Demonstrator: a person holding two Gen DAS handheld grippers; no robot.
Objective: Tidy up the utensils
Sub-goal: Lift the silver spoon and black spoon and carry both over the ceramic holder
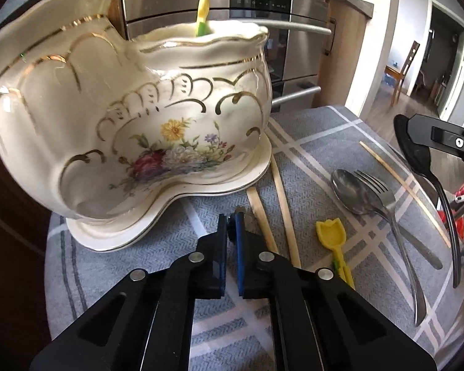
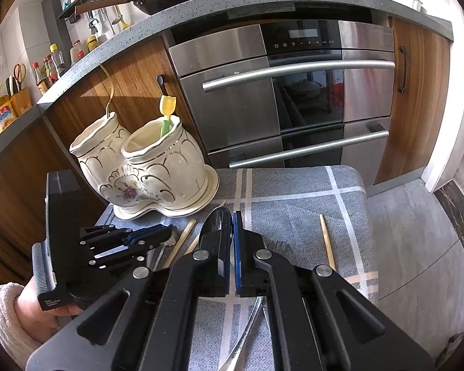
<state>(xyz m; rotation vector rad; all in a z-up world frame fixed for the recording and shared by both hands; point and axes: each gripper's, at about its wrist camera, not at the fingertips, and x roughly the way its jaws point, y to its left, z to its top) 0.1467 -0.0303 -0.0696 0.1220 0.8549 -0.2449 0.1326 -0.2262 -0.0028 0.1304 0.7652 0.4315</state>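
A cream floral double-pot utensil holder (image 1: pixel 157 130) stands on its saucer at the table's far left, also in the right wrist view (image 2: pixel 145 167). One yellow tulip-shaped pick (image 1: pixel 203 12) stands in its right pot (image 2: pixel 167 111). On the cloth lie a second yellow pick (image 1: pixel 332 238), a metal spoon (image 1: pixel 352 191), a fork (image 1: pixel 383 198) and bamboo chopsticks (image 1: pixel 283 204). My left gripper (image 1: pixel 231 216) is shut and empty, just in front of the saucer. My right gripper (image 2: pixel 232 216) is shut and empty, above the spoon (image 2: pixel 215 219).
A grey plaid cloth (image 2: pixel 294 191) covers the small table. A lone chopstick (image 2: pixel 326 241) lies to the right. Steel oven drawers (image 2: pixel 294 92) and wooden cabinets stand behind. The floor drops away past the table's right edge.
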